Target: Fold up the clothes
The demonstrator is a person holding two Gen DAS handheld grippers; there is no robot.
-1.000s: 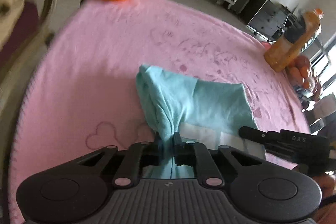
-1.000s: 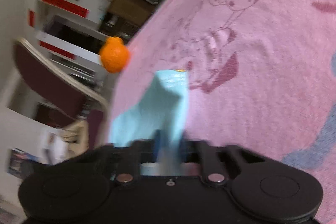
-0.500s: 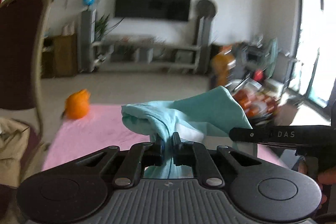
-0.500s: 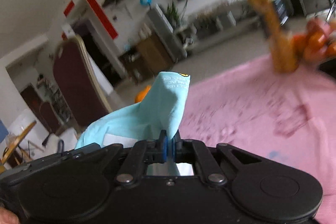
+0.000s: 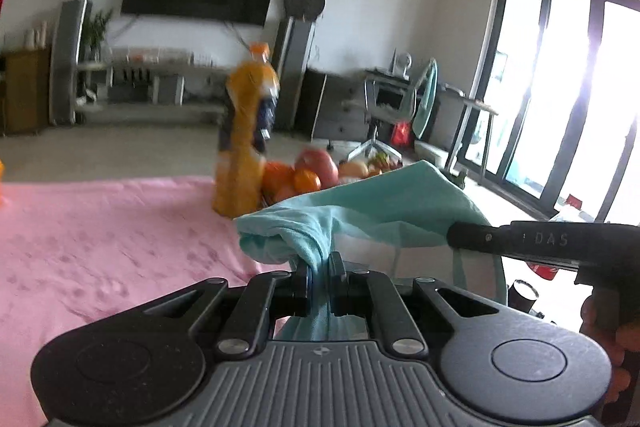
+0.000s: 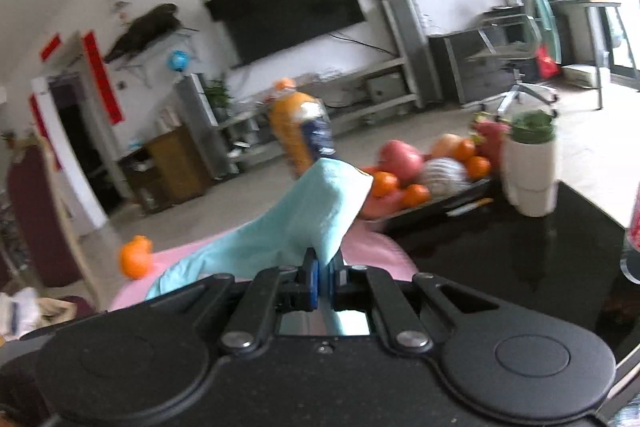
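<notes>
Both tools are closed on the light-blue garment [image 5: 372, 215], the left tool [image 5: 319, 281] pinching a bunched fold and the right tool [image 6: 325, 277] one corner, so the garment hangs above the pink-covered table [image 5: 100, 239], near an orange bottle [image 5: 246, 131].

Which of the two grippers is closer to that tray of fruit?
Right. The right gripper is nearest the fruit tray, just ahead of it; the left gripper holds the teal garment farther off, over the pink blanket.

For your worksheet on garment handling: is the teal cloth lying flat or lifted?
Lifted: both tongs, left and right, pinch the cloth, bunched above the pink cover.
</notes>
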